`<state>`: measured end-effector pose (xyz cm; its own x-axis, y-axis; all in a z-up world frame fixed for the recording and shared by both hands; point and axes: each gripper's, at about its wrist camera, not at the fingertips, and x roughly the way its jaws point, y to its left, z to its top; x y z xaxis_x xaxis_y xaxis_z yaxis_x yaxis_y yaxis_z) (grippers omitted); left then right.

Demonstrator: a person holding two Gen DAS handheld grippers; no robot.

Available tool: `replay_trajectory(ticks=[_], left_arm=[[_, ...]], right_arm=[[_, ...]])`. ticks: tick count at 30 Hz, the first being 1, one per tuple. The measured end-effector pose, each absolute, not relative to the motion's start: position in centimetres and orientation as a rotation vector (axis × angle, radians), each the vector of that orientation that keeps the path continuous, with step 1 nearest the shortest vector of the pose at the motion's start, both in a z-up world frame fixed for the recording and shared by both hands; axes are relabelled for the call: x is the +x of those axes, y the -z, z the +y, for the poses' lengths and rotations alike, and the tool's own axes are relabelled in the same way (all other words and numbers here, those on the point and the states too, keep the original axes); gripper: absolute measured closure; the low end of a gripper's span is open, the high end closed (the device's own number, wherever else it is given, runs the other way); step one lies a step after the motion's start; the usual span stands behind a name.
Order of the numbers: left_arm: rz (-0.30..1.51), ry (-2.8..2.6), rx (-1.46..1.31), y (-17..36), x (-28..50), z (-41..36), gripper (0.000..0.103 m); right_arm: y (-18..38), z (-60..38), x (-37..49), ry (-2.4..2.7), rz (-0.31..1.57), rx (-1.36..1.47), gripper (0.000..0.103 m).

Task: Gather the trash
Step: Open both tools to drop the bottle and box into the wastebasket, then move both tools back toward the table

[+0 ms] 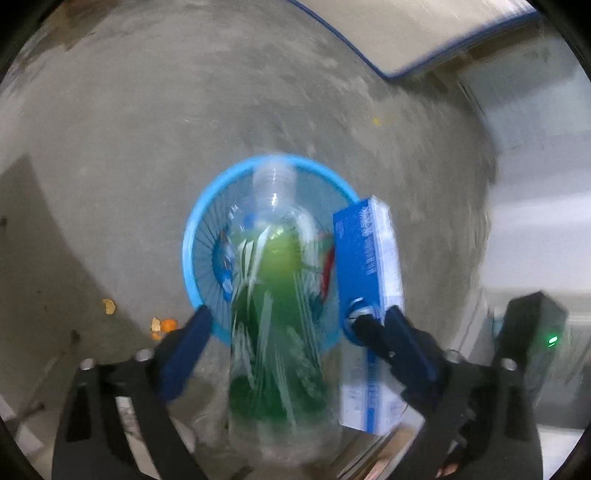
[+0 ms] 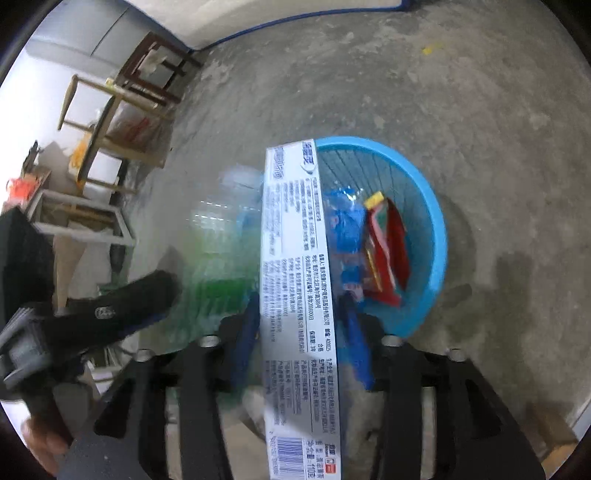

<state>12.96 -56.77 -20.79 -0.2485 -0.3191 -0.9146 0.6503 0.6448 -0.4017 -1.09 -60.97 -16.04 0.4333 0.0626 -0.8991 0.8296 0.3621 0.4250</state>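
Observation:
A blue plastic basket (image 1: 192,236) stands on the concrete floor, with a red packet (image 2: 388,254) and a blue wrapper (image 2: 345,225) inside. My left gripper (image 1: 295,314) hangs over it, open wide. A clear bottle with a green label (image 1: 277,295) is blurred between its fingers, with gaps on both sides. My right gripper (image 2: 300,297) is over the basket's (image 2: 439,229) near left rim. A long blue and white carton (image 2: 295,277) stands between its blue fingers (image 2: 354,332), with a thin gap on the right side. The carton (image 1: 369,280) also shows at the basket's right edge.
Orange peel scraps (image 1: 166,326) lie on the floor left of the basket, and a small yellow scrap (image 1: 375,121) lies beyond it. Wooden stools and frames (image 2: 110,110) crowd the left wall. A pale mat with a blue edge (image 1: 424,29) lies farther off.

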Motion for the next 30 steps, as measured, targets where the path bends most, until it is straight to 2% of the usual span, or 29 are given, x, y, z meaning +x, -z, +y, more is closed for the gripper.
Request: replay_trajectory(ticks=[7,17,19,24,30], left_arm=[[1.528,0.929,0.213,19.1,13.6,-54.8,0.009],[1.353,0.988,0.235,13.3,13.0,-50.8,0.009],[1.279,1.05,0.228,10.5,11.8,-48.7,0.009],[1.102,1.112,0.236,4.4,9.0,-42.8,0.009],[0.963,1.053,0.137,0.0,7.9,-34.6,0.006]], right_arm=[[18.4,-61.2,-1.5,0.668,1.027,1.121,0.048],[16.5,-59.5,-3.2,0.654,0.99,1.07,0.048],[15.1,-58.8,-3.3,0.632,0.964,1.046,0.047],[11.5,-56.5,-3.1,0.567,0.924,0.972,0.039],[6.2,-53.2,-1.9,0.46,0.863,0.886,0.031]])
